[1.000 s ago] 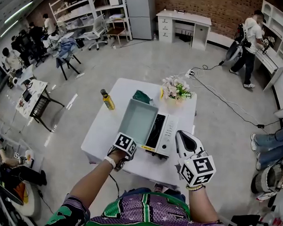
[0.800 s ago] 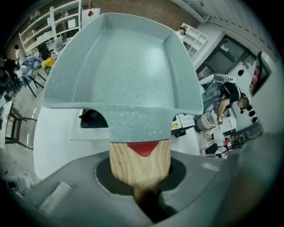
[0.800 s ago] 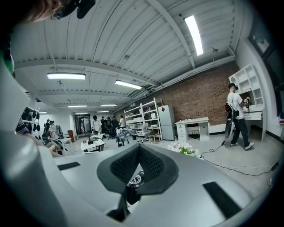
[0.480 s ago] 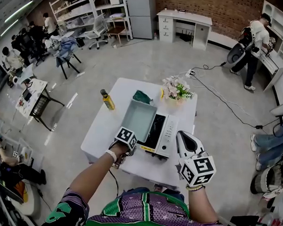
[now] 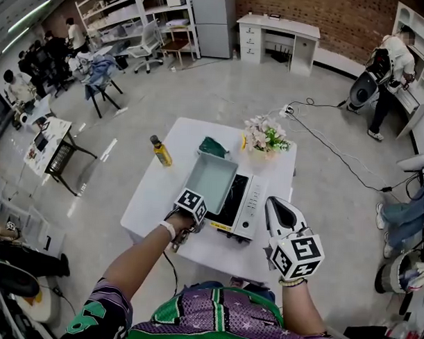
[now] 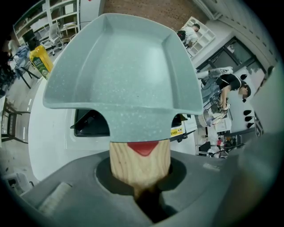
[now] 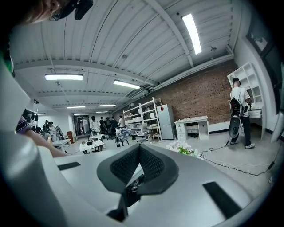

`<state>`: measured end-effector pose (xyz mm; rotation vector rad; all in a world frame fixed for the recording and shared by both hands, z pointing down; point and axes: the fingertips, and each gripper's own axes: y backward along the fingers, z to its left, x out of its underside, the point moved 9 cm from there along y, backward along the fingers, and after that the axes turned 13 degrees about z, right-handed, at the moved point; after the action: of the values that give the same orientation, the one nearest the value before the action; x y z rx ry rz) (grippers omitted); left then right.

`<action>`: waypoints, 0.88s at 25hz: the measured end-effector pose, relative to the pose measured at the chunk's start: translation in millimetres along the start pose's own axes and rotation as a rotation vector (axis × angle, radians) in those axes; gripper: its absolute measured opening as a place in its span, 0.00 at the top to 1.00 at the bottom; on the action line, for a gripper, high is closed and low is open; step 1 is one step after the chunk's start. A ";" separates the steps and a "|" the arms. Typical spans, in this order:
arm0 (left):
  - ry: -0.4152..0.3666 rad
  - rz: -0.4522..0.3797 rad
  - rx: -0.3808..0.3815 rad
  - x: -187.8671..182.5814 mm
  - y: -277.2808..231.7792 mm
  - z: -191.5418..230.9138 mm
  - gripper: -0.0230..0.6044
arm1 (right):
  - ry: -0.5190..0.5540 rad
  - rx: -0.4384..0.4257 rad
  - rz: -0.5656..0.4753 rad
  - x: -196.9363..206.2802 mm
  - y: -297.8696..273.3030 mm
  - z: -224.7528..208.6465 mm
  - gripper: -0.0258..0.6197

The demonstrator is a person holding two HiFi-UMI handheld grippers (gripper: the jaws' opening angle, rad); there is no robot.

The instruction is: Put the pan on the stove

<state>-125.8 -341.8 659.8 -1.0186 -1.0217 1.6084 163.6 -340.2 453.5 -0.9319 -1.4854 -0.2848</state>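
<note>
While the left gripper (image 6: 140,177) clamps the wooden handle (image 6: 140,160) of the teal square pan (image 5: 210,180), the right gripper (image 5: 278,211) is closed at the pan's four o'clock. The yellow label (image 6: 177,131) on the white stove (image 5: 252,200) is illegible.

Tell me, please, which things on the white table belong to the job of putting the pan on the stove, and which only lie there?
For the job:
- pan, held by its wooden handle in the left gripper
- stove

Only lying about:
- yellow bottle
- dark green item
- flowers

Bottle (image 5: 160,151), flowers (image 5: 264,134), green cloth (image 5: 213,145) on table (image 5: 152,198).
</note>
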 end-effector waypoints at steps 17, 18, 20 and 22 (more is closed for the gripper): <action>0.002 0.058 0.085 -10.7 -0.1 -2.4 0.79 | -0.039 -0.001 -0.012 1.7 -9.5 -12.0 0.96; 0.007 0.053 0.096 -11.1 0.7 -3.0 0.79 | -0.040 -0.002 -0.014 1.1 -9.4 -12.8 0.96; 0.022 0.041 0.124 -10.5 2.1 -4.8 0.78 | -0.039 -0.002 -0.017 -0.1 -9.0 -13.4 0.96; 0.040 0.024 0.162 -9.0 2.0 -8.1 0.78 | -0.040 -0.002 -0.020 -0.8 -7.4 -13.6 0.96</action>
<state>-116.8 -349.6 656.8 -0.9520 -0.8413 1.6550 168.1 -354.4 457.7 -0.9296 -1.5321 -0.2832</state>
